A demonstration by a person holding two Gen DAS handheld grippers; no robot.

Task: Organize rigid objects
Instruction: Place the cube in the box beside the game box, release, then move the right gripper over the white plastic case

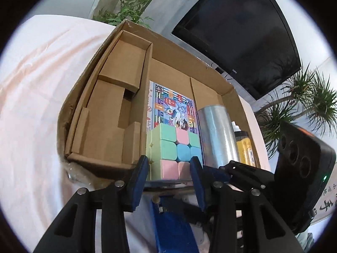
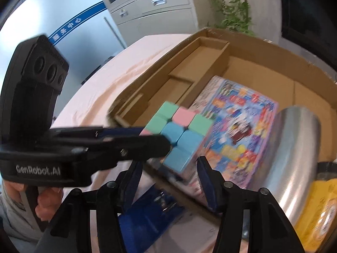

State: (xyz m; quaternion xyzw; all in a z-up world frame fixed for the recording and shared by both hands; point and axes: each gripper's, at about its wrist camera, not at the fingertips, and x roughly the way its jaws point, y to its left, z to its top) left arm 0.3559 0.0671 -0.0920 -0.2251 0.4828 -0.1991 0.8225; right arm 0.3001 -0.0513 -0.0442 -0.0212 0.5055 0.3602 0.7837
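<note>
A: The pastel cube point(image 1: 173, 147) sits over the near end of the colourful booklet point(image 1: 171, 103), inside the cardboard box point(image 1: 105, 97). Who holds it?

B: The left gripper point(image 1: 169, 167) pinches it from both sides.

A: And beside the booklet?

B: A silver cylinder point(image 1: 217, 132), then a yellow bottle point(image 1: 245, 147). The right gripper point(image 2: 168, 175) is spread, with nothing between its fingers.

Our left hand-held gripper point(image 1: 169, 168) grips the pastel cube point(image 1: 173, 145) inside the cardboard box point(image 1: 99, 67); at three o'clock stands a silver cylinder point(image 1: 217, 135).
</note>
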